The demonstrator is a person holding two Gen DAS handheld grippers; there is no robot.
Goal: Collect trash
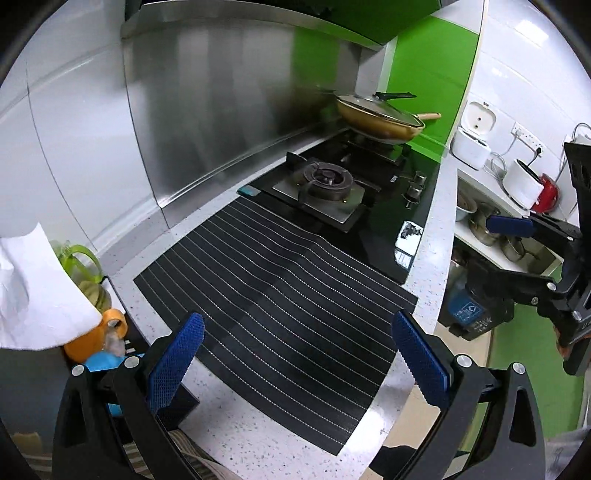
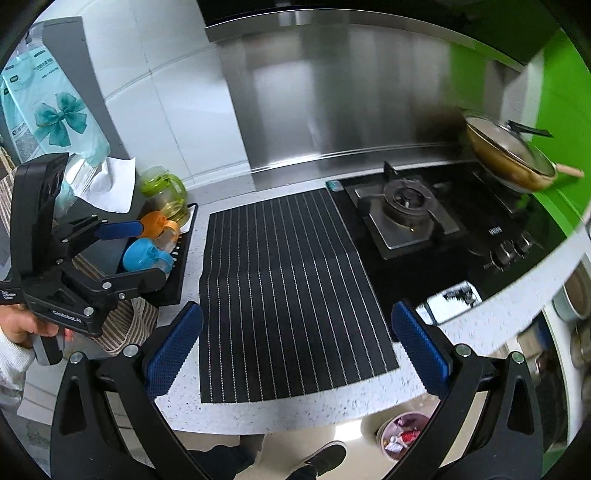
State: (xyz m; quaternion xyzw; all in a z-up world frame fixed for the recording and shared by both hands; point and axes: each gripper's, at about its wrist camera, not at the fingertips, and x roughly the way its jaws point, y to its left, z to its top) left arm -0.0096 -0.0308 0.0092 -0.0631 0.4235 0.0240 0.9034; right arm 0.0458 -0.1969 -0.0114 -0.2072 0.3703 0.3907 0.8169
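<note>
Left gripper [image 1: 295,354] released, empty | right gripper [image 2: 295,350] released, empty | both over striped mat [image 2: 288,284] at counter edge [image 2: 295,417] | bin [image 2: 402,435] below, contents possibly trash

Home kitchen: gas hob [image 2: 406,210] with lidded pan [image 2: 509,158] set in speckled counter [image 2: 295,410], steel splashback [image 2: 332,92], range hood [image 1: 258,14] above, rice cooker [image 1: 472,136] and toaster [image 1: 522,181] alongside.

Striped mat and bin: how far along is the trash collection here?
Looks near the end or not yet begun. The striped mat shows no litter, and the bin on the floor already holds scraps. Left gripper and right gripper are both open and hold nothing. No remaining trash is visible.
</note>
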